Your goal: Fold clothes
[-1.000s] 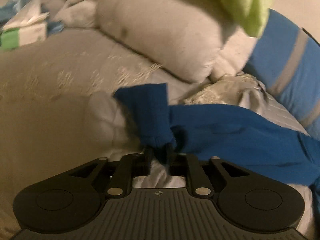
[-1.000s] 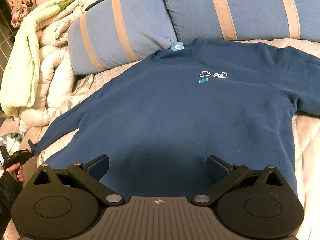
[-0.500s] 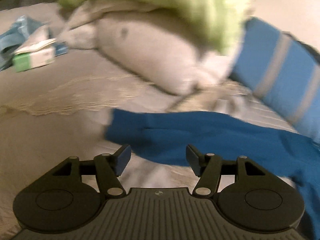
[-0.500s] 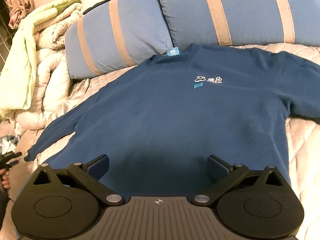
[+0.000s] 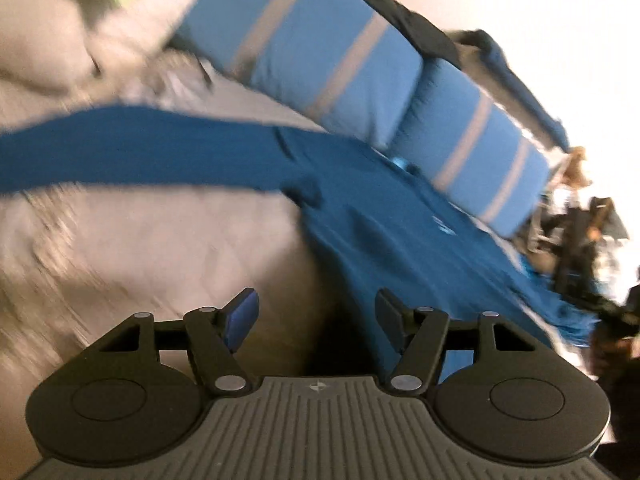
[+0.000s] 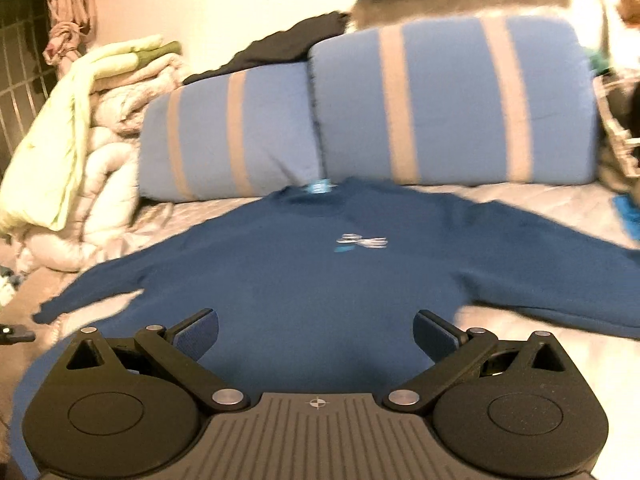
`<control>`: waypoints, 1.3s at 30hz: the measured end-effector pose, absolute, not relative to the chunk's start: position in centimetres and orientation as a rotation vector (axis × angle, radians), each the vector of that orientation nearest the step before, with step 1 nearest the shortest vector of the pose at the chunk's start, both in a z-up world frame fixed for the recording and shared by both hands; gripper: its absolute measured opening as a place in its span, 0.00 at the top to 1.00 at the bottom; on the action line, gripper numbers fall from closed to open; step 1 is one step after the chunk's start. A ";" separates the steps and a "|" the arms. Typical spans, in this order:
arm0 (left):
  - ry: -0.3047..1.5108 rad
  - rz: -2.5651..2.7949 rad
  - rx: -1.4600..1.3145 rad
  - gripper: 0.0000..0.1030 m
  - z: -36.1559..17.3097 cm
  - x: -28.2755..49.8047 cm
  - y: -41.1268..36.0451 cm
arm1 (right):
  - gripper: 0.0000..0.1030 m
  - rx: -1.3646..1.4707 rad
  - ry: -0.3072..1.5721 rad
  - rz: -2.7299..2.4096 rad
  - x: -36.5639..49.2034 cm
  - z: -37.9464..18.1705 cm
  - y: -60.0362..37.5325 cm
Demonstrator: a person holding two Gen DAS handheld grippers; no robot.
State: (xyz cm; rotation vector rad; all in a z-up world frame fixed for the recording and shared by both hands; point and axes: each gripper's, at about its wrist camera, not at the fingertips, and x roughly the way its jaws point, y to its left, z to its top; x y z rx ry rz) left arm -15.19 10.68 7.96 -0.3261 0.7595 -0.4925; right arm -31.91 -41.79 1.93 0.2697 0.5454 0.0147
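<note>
- Sweater (image 6: 304, 292) lay flat and face-up on the bed (image 6: 532, 200), collar toward the striped pillows (image 6: 448, 104), logo (image 6: 360, 242) showing on the chest, both sleeves spread out to the sides.
- Left sleeve (image 5: 132, 152) ran straight across the quilt in the left wrist view, apart from the body below the armpit; the view was blurred, so fine creases could not be read.
- Left gripper (image 5: 316, 312) stood with its jaws apart and nothing between them, over the bare quilt just beside the sweater's side edge.
- Right gripper (image 6: 316, 332) also had its jaws wide apart and empty, low over the hem end of the body.
- Fabric looked like a thick, soft knit: light enough to lift by an edge, limp, likely to sag and drag rather than hold a shape. I judged it would not slip much against the quilted cover, so a dragged fold might bunch.
- Good holds seemed to be the thicker, doubled parts: cuff, hem corner, shoulder seam. A pinch in the middle of the chest would only tent the cloth.
- Spread flat with no fold in it, the sweater fitted either a garment laid out for folding or one opened up again; the pictures did not settle which.
</note>
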 end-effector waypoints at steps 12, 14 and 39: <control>0.870 -0.689 -0.462 0.44 5.1 -17.7 9.1 | 0.05 0.466 0.668 0.034 -41.3 -2.4 -47.0; 0.878 -0.702 -0.471 0.50 4.9 -17.8 8.8 | 0.08 0.553 0.683 0.070 -42.0 -3.8 -47.0; 0.873 -0.734 -0.457 0.94 10.5 -19.2 10.1 | 0.93 0.842 0.625 0.292 -47.1 0.4 -46.6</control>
